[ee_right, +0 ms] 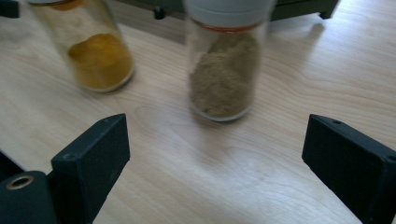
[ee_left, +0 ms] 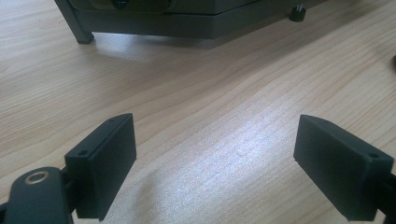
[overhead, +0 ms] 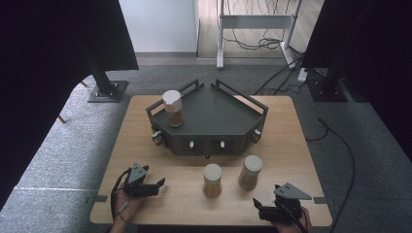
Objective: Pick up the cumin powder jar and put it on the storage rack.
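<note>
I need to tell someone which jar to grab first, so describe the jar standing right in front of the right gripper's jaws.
On the wooden table, in front of the dark rack, two spice jars stand side by side. The one meant is the right-hand jar, nearest the right gripper. Its powder is dull grey-brown, while its neighbour holds bright orange-yellow powder.

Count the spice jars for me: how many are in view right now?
3. One jar stands on the dark tray, at its left corner. Two stand on the table in front of the tray: the middle jar and the right jar. None looks hidden.
</note>
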{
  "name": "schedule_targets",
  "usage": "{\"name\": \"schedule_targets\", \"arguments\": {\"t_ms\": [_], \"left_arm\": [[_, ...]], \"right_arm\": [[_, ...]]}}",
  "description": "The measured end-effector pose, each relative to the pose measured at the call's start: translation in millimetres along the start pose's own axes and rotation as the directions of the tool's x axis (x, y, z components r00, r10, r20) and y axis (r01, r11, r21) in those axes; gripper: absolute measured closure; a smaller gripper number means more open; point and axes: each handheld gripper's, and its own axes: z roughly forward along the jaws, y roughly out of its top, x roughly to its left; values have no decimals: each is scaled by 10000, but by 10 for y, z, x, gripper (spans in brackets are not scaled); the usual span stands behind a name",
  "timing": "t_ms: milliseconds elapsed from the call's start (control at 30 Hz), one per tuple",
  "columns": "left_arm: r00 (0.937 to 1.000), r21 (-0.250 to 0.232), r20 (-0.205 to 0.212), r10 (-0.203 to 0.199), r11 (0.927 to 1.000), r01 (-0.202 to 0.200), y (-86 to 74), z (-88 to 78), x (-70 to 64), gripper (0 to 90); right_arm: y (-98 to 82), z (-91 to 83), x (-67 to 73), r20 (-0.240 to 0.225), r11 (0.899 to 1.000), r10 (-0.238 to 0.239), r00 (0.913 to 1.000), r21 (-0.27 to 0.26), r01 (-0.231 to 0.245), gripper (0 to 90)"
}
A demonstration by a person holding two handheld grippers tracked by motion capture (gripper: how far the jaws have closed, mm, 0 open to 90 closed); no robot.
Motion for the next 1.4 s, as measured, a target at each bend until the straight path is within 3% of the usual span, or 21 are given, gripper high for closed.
{"name": "schedule_targets", "arguments": {"t_ms": [567, 1400], "left_arm": [[10000, -16, 32, 54, 10000, -54, 1, -5, -9, 132], [9998, 147, 50, 187, 9997, -187, 21, 7, -13, 133]], "right_arm": [[167, 130, 322, -939, 9969, -753, 9927, -276, 730, 67], [299, 460, 544, -1337, 9926, -820, 9876, -1005, 688, 68]]}}
